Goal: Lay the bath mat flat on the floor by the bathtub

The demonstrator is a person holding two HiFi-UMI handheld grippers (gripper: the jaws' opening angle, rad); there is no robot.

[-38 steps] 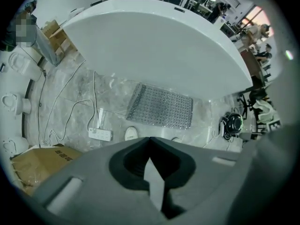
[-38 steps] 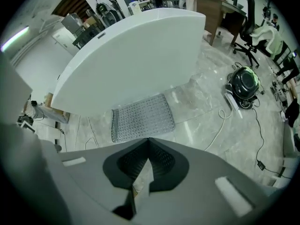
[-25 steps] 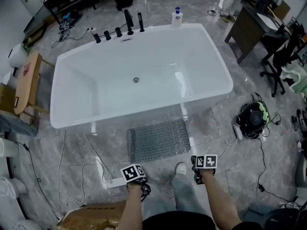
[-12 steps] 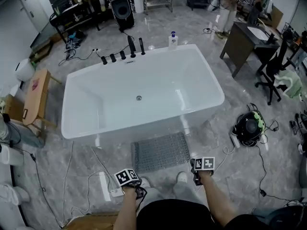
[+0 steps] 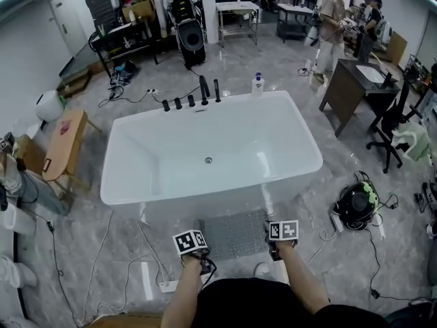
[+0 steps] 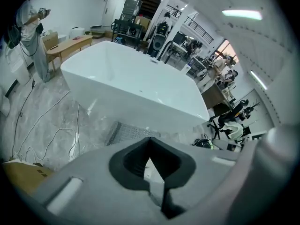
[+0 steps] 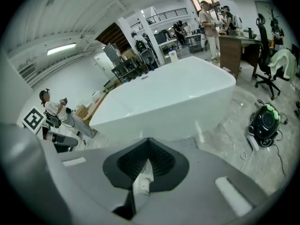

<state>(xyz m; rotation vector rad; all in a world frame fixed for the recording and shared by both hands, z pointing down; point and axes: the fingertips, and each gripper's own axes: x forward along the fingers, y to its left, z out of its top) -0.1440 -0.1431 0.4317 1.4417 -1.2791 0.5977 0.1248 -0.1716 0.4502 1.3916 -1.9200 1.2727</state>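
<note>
I see the grey rectangular bath mat with its rows of small raised dots lying flat and unfolded on the grey marble floor. Its long side runs along the near wall of the white rectangular bathtub, just beside it, about at the middle of that wall. In the left gripper view the mat shows no folded corner on the part I can see; its near edge is hidden behind the grippers in the head view.

The left gripper and the right gripper are held above the near side of the mat, one toward each end. The jaws of both are pressed together, with nothing pinched between them.

On the far rim of the bathtub stand black taps and a white soap bottle with a blue top. A white cable lies on the floor to the left of the mat.
</note>
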